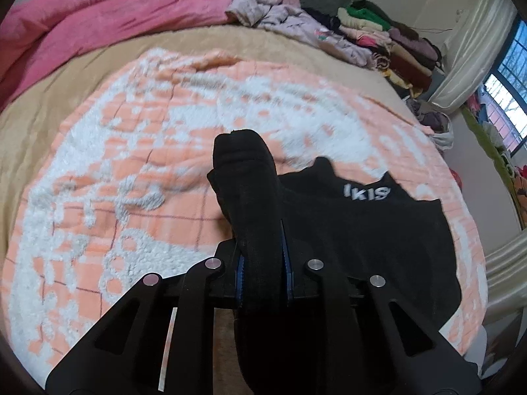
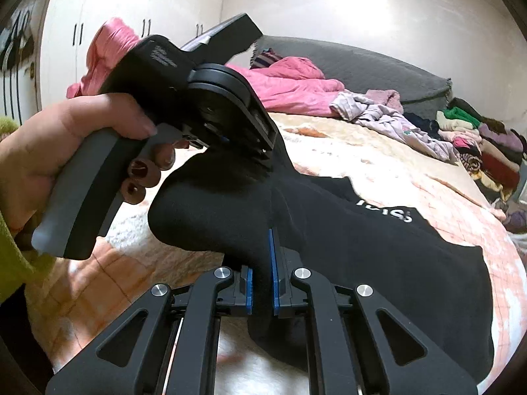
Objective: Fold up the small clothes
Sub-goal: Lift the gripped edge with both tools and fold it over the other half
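A small black garment (image 1: 362,230) with white lettering lies partly on the orange-and-white blanket (image 1: 131,164), its near edge lifted. My left gripper (image 1: 262,256) is shut on a bunched fold of the black garment that sticks up past the fingers. My right gripper (image 2: 262,283) is shut on another fold of the same garment (image 2: 378,247). In the right wrist view the left gripper (image 2: 263,151), held by a hand, clamps the cloth just above and left of the right one. The lettering also shows there, on the flat part.
A pink quilt (image 1: 98,23) lies bunched at the far side of the bed. A heap of loose clothes (image 1: 296,23) and a stack of folded clothes (image 1: 395,42) sit at the far right. A window (image 1: 504,98) and curtain are at right; white wardrobes (image 2: 131,16) stand behind.
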